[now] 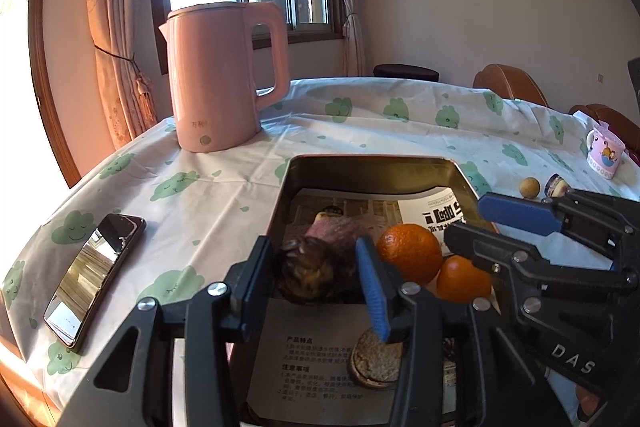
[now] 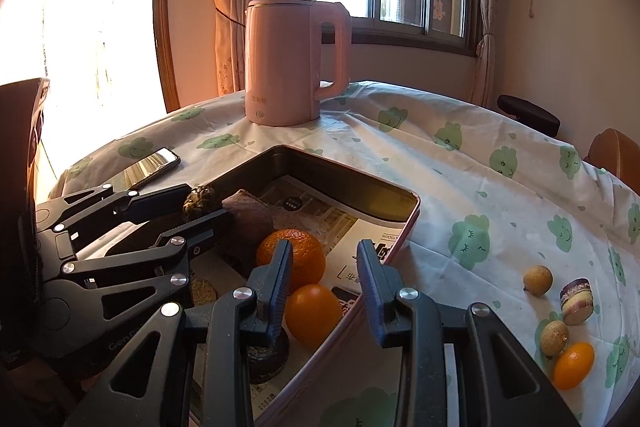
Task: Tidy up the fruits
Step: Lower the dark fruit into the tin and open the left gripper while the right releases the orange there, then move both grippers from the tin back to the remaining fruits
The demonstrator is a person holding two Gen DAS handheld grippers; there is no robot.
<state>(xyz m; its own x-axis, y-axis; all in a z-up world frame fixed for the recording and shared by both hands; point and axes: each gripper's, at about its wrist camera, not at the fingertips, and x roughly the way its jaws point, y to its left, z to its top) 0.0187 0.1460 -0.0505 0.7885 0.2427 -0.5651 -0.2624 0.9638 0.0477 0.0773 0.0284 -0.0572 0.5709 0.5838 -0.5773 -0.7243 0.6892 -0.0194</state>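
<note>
Dark and bumpy, a brown fruit [image 1: 310, 269] sits pinched between the fingers of the left gripper [image 1: 316, 275], just above the paper floor of the tin box [image 1: 372, 163]. The fruit's long side seems to run away from the gripper, toward the box's far wall. The box is right under it, so I think the next move is only a small drop and a let-go.

The right gripper [image 2: 324, 291] is spread wide and holds nothing. It hangs over the box's right rim, with a small orange [image 2: 312, 313] between its fingers but not squeezed. A bigger orange [image 2: 291, 257] lies just beside it, inside the box.

More fruit waits outside the box, near the right edge of the table: two tan round ones [image 2: 538, 279], one small orange one [image 2: 573, 367] and a cut purple piece [image 2: 576, 301]. The right gripper is nearer to these.

The tablecloth [image 2: 460, 179] is white with green clouds. A pink kettle [image 1: 224, 79] stands at the far edge, a phone [image 1: 94, 279] lies at the left edge, and a pink cup [image 1: 604, 155] stands far right.
</note>
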